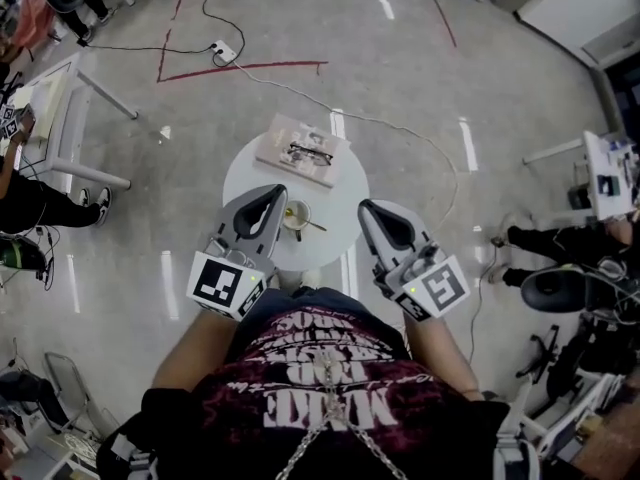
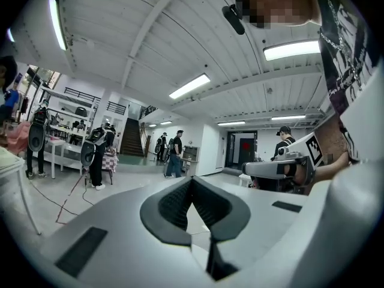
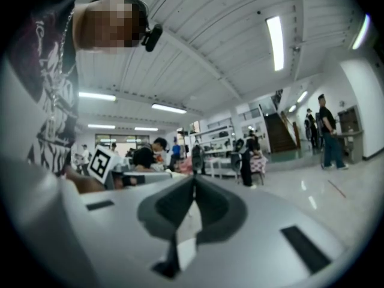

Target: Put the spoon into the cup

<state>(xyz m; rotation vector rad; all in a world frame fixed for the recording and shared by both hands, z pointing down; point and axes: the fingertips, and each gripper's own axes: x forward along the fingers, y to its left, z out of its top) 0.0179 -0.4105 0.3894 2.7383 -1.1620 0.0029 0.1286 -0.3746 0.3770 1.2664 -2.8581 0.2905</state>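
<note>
Bench: the round white bench (image 1: 345,193) sits mid-frame in the head view, just above your two hand-held grippers.
Cup: the cup (image 1: 294,215) stands on the lower half of the bench, between the two gripper tips. It looks upright.
Spoon: the spoon (image 1: 316,225) shows as a thin handle running out of the cup toward the lower right. Its bowl end seems to lie inside the cup, but it is too small to be sure.
Booklet: a booklet (image 1: 303,150) lies flat on the upper part of the bench, apart from the cup.
Left hand-held gripper (image 1: 273,191): clenched, jaws meeting at the tips with nothing between them. It is left of the cup and not touching it.
Right hand-held gripper (image 1: 367,207): clenched and empty. It is right of the cup, clear of the spoon handle.
Step in hand (judgement): the spoon looks already placed, so this reads as a check, with both tools held off.
Technique: if you must reseat the spoon, part the right jaws before you approach. Come in along the handle from the lower right and pinch near its free end. Lift only enough to let the bowl settle, then release.
Support: keep the left tool just beside the cup wall, ready to steady it.
Risk: the handle overhangs the rim, so a sideways nudge could tip the cup or flick the spoon out.
</note>
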